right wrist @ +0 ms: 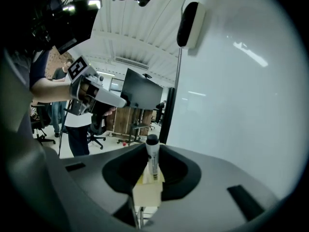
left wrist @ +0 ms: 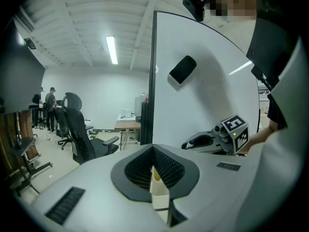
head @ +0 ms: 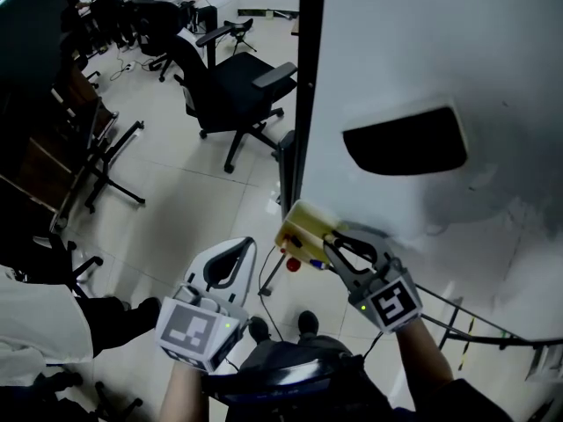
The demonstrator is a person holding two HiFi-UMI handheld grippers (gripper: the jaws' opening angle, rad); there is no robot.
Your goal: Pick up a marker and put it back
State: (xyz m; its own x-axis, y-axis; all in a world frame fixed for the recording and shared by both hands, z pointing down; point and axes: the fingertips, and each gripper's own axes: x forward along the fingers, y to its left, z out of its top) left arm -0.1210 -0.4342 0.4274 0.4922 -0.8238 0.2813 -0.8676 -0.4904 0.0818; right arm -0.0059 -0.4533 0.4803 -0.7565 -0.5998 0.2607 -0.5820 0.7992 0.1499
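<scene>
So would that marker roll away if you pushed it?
Probably: the marker looks round and smooth, so it could roll. It seems stiff and likely light, sticking straight out of the right gripper without bending.

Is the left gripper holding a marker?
No, the left gripper's jaws are shut together with nothing between them; the white, black-capped marker sits in the right gripper's jaws instead.

The head camera looks steeply down from above on the left gripper (head: 242,246) and right gripper (head: 303,234), both close beside the whiteboard (head: 440,51). Each gripper camera looks nearly level along its own jaws and catches the other gripper from the side. All three views share the whiteboard and its black eraser (head: 405,141).
</scene>
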